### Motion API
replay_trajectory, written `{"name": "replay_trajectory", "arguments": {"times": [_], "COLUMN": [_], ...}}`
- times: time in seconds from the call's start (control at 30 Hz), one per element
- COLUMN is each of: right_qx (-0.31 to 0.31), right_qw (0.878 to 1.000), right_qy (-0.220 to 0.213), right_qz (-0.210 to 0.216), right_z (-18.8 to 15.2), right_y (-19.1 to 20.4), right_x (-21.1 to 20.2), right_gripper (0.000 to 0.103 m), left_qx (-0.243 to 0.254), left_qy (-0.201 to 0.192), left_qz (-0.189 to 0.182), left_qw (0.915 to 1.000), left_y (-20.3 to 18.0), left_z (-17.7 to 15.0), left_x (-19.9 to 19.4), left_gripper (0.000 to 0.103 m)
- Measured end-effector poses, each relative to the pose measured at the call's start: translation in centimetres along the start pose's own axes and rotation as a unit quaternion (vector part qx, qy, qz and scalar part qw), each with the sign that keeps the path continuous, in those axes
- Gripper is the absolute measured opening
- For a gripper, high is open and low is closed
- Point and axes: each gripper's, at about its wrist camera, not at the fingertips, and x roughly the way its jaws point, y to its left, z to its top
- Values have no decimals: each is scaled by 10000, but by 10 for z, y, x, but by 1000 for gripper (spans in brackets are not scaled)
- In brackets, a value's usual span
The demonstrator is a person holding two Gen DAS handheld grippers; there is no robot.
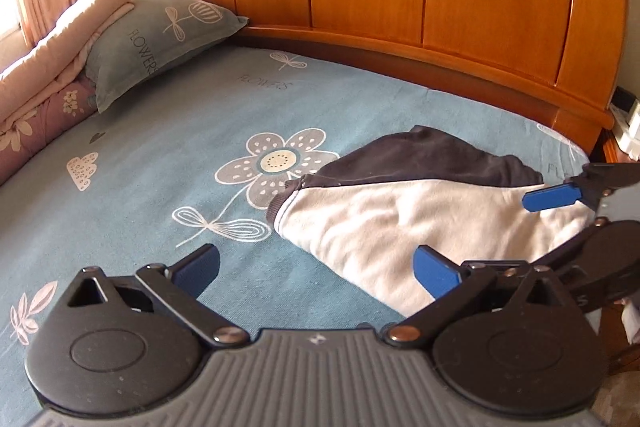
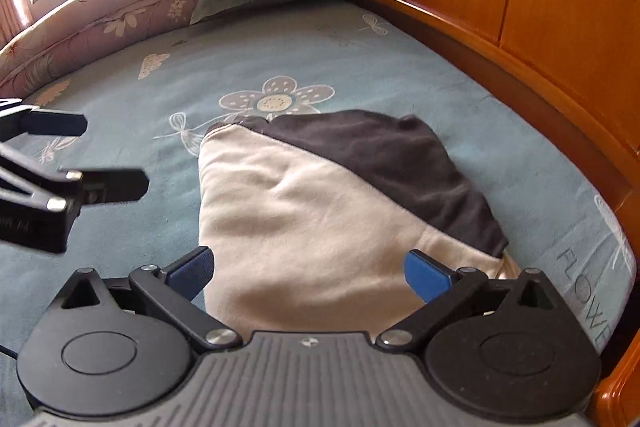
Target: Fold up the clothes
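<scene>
Cream-and-dark garment (image 2: 320, 211) lying folded on bed (image 2: 140, 87), frame centre, long axis running away from right gripper (image 2: 306, 269). Right nearer; left gripper (image 1: 316, 267) hovering beside. Both jaws released, holding nothing.

"flowers" on the pillow (image 1: 160, 43), "flowers" on the bed sheet (image 1: 262, 81)

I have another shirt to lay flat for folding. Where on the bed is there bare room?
The widest bare sheet lies between the folded garment and the pillow with the rolled quilt. A narrower strip runs along the headboard. The near corner is crowded by both open grippers.
</scene>
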Motion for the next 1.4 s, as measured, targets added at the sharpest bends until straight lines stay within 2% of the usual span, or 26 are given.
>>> {"name": "replay_trajectory", "arguments": {"times": [0.1, 0.17, 0.23, 0.33, 0.4, 0.47, 0.53, 0.57, 0.67, 0.77, 0.87, 0.97, 1.1, 1.23, 1.3, 1.4], "right_qx": [-118, 16, 143, 49, -24, 164, 589, 612, 611, 611, 610, 609, 559, 846, 953, 949], "right_qw": [9995, 9993, 9991, 9986, 9983, 9945, 9934, 9935, 9939, 9941, 9941, 9940, 9949, 9933, 9920, 9907], "right_qy": [198, 246, 184, -172, 51, 761, 703, 663, 545, 427, 310, 192, -205, -572, -747, -855], "right_qz": [-231, -277, -353, -501, -578, -704, -682, -696, -745, -794, -843, -891, -810, -546, -371, -476], "right_z": [-6, -15, -15, -4, 0, -3, -6, -9, -19, -30, -40, -50, -69, -91, -100, -108], "right_y": [6, 8, 12, 27, 36, 40, 43, 46, 58, 70, 82, 94, 93, 87, 85, 83], "right_x": [18, 18, 11, 2, 15, 38, 31, 26, 11, -4, -19, -33, -55, -89, -118, -163], "right_gripper": [103, 103, 103, 103, 103, 103, 103, 103, 103, 103, 103, 103, 103, 103, 103, 103], "left_qx": [-74, -79, -67, -135, -322, -531, -640, -663, -523, -312, -250, -121, 102, 270, 202, 30], "left_qy": [-97, -116, -69, 209, 510, 855, 1054, 1105, 1047, 975, 723, 435, 129, -144, -276, -368], "left_qz": [-83, -18, 28, 28, -165, -457, -765, -884, -1020, -960, -968, -872, -609, -281, -223, -380], "left_qw": [9999, 9999, 9999, 9997, 9980, 9939, 9894, 9877, 9879, 9901, 9924, 9952, 9980, 9991, 9992, 9986], "left_y": [8, 16, 26, 49, 65, 79, 89, 93, 98, 94, 89, 76, 45, 4, -12, -30], "left_z": [-10, -20, -31, -53, -64, -73, -82, -85, -92, -94, -97, -102, -109, -113, -114, -115], "left_x": [-1, -6, -12, -19, -19, -21, -25, -28, -39, -43, -51, -59, -77, -127, -157, -200], "left_gripper": [102, 102, 102, 102, 102, 102, 102, 102, 102, 102, 102, 102, 102, 102, 102, 102]}}
